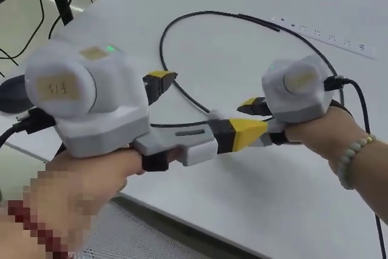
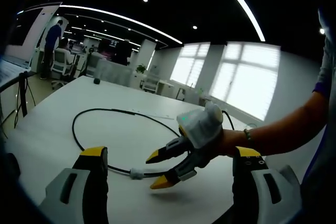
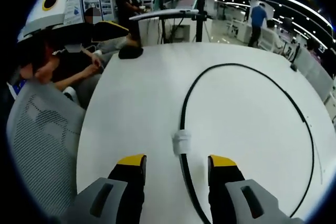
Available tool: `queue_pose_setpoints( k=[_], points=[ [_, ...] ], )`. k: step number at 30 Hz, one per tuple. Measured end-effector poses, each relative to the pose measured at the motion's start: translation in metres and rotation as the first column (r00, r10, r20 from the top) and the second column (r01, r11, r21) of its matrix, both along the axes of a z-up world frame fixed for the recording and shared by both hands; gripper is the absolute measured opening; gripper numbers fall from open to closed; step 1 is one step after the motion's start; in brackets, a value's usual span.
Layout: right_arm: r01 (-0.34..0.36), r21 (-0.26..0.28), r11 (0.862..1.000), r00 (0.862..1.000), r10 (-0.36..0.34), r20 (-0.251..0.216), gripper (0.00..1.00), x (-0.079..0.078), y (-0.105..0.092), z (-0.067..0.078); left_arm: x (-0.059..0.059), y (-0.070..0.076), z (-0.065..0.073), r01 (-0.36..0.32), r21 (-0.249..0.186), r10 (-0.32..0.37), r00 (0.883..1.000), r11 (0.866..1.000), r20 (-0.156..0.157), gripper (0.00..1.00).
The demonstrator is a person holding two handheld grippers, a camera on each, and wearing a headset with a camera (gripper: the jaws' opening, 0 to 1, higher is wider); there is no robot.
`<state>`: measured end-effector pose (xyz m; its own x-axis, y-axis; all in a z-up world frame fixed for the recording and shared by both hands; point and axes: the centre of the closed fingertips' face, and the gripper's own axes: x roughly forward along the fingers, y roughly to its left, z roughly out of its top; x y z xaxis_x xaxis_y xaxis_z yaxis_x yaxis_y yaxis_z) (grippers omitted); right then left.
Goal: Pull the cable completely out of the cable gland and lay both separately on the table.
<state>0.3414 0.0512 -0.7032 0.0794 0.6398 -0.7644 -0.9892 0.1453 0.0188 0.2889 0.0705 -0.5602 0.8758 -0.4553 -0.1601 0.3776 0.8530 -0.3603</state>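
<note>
- While both grippers are standing open, the left gripper view is showing the left gripper (image 2: 170, 153) with its jaws spread wide and gripping nothing. Ahead of it, the right gripper (image 2: 155, 170) is pointing its parted yellow tips at the small white cable gland (image 2: 137, 173). The gland is lying on the white table (image 2: 47, 145), and the black cable (image 2: 74, 129) is running through it and curling away in a broad loop.
- In the right gripper view, the jaws are standing apart on either side of the cable (image 3: 231, 65), with the cable gland (image 3: 181, 142) just beyond their tips, not yet touched.
- In the head view, the cable gland (image 1: 215, 115) is sitting on the table between the two grippers' tips.
- Handling, as judged: the cable is looking light, limp and smooth-jacketed, so probably slipping under a loose pinch. The cable gland is looking small, rigid and light. One gripper is best taking the gland's body and the other the cable just beside it, pulling straight along the cable's line.
</note>
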Motion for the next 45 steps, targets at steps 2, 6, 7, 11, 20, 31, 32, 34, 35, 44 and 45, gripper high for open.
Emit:
queue_pose_setpoints(
  k=[2,6,7,11,20,31,32,34,35,44,45],
  points=[
    [0.0,-0.011,1.0,1.0,0.0,-0.006,0.44,0.002,-0.001,-0.002,0.0,0.0,0.0,-0.001,-0.003,0.001,1.0,1.0,-0.001,0.99],
    [-0.005,-0.015,1.0,1.0,0.005,-0.006,0.41,0.003,0.0,-0.003,0.001,0.002,-0.001,-0.005,-0.003,0.005,1.0,1.0,-0.001,0.99],
    [-0.011,-0.015,1.0,1.0,0.011,0.0,0.41,0.004,0.001,-0.002,0.001,0.001,-0.001,-0.005,-0.007,0.005,1.0,1.0,-0.002,0.99],
    [-0.037,-0.029,0.999,0.999,0.038,0.016,0.34,0.003,0.009,-0.005,0.002,0.002,0.0,-0.009,-0.008,0.009,1.0,1.0,0.0,0.99],
    [-0.045,-0.06,0.997,0.999,0.046,0.011,0.28,0.005,0.015,-0.015,0.003,0.005,-0.002,-0.011,-0.003,0.011,1.0,1.0,-0.003,0.99],
    [-0.069,-0.069,0.995,0.997,0.071,0.026,0.15,0.006,0.018,-0.015,0.005,0.004,0.0,-0.011,-0.006,0.011,1.0,1.0,0.0,0.99],
    [-0.073,-0.07,0.995,0.997,0.075,0.028,0.13,0.005,0.019,-0.015,0.005,0.003,0.0,-0.009,-0.005,0.009,1.0,1.0,0.001,0.99],
    [-0.081,-0.072,0.994,0.996,0.084,0.032,0.12,0.004,0.019,-0.015,0.005,0.003,0.0,-0.01,-0.005,0.01,1.0,1.0,-0.001,0.99],
    [-0.082,-0.072,0.994,0.996,0.084,0.033,0.11,0.005,0.019,-0.015,0.005,0.003,0.0,-0.009,-0.005,0.009,1.0,1.0,-0.001,0.99],
    [-0.08,-0.068,0.994,0.996,0.082,0.03,0.08,0.006,0.019,-0.015,0.004,0.003,-0.001,-0.012,-0.003,0.012,1.0,1.0,-0.001,0.99],
    [-0.081,-0.068,0.994,0.996,0.083,0.03,0.08,0.006,0.019,-0.015,0.004,0.003,-0.001,-0.009,-0.003,0.009,1.0,1.0,-0.006,0.99]
  ],
)
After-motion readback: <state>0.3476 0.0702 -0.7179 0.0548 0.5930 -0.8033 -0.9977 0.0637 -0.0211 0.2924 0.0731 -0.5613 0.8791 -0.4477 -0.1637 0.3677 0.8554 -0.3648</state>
